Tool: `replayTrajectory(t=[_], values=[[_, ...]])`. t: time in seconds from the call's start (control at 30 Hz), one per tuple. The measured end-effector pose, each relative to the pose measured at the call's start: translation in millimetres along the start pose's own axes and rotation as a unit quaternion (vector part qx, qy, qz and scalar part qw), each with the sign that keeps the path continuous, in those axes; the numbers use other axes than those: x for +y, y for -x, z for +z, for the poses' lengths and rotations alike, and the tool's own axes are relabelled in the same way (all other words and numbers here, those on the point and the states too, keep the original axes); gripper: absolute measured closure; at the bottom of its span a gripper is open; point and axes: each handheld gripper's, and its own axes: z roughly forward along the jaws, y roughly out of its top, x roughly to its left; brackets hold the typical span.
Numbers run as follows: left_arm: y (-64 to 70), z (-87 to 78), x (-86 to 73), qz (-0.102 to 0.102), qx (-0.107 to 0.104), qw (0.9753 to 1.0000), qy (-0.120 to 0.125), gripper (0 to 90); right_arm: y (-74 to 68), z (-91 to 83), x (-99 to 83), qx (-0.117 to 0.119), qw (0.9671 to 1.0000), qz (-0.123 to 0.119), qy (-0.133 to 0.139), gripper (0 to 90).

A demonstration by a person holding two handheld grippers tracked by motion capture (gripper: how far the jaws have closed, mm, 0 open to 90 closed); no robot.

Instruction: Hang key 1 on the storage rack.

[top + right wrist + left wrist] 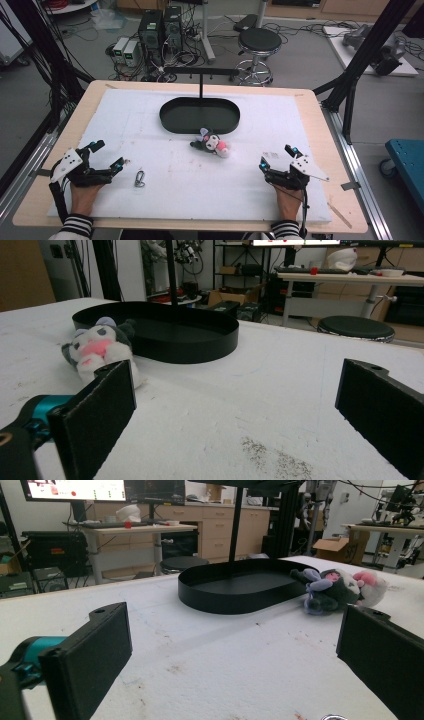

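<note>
Plush toy (212, 143) is lying on the bench (310, 107) just beside the black tray (200, 116); both the left gripper (107, 155) and right gripper (276, 157) are resting wide apart, so reaching appears next, likely the right one closing in.

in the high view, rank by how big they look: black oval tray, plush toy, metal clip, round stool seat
1. black oval tray
2. round stool seat, though it stands farther from the camera, so it may be larger than it looks
3. plush toy
4. metal clip
</note>
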Motion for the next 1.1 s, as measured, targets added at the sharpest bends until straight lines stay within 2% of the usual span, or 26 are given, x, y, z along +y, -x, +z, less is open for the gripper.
replayTrajectory(t=[0.43, 0.6, 0.67, 0.77, 0.87, 0.9, 0.97, 1.1], values=[[0.5, 0.4, 0.1, 0.003, 0.001, 1.0, -0.001, 1.8, 1.0, -0.4, 0.1, 0.001, 1.0, 0.006, 0.001, 2.0], [0.7, 0.4, 0.1, 0.003, 0.001, 1.0, -0.001, 1.8, 4.4, -0.2, 1.2, 0.006, 0.9996, 0.027, 0.001, 2.0], [0.6, 0.3, 0.2, 0.004, 0.001, 1.0, -0.001, 1.8, 5.3, 0.4, 4.1, 0.01, 0.9996, 0.024, -0.013, 2.0], [0.6, 0.4, 0.1, 0.004, 0.002, 1.0, -0.001, 1.8, 5.4, -0.6, 8.4, 0.016, 0.9997, 0.017, -0.008, 2.0], [0.5, 0.3, 0.2, 0.004, 0.001, 1.0, -0.002, 1.8, 6.1, -0.9, 17.6, 0.031, 0.9993, 0.014, -0.016, 2.0], [0.6, 0.4, 0.2, 0.004, 0.002, 1.0, -0.001, 1.8, 6.3, 0.1, 24.9, 0.044, 0.9988, 0.003, -0.023, 2.0], [0.8, 0.4, 0.1, 0.004, 0.001, 1.0, -0.001, 1.8, 6.1, 0.7, 28.9, 0.048, 0.9985, -0.005, -0.025, 2.0], [0.5, 0.5, 0.1, 0.001, 0.002, 1.0, 0.0, 1.8, 4.5, 5.2, 47.1, 0.074, 0.9954, -0.031, -0.052, 2.0]])
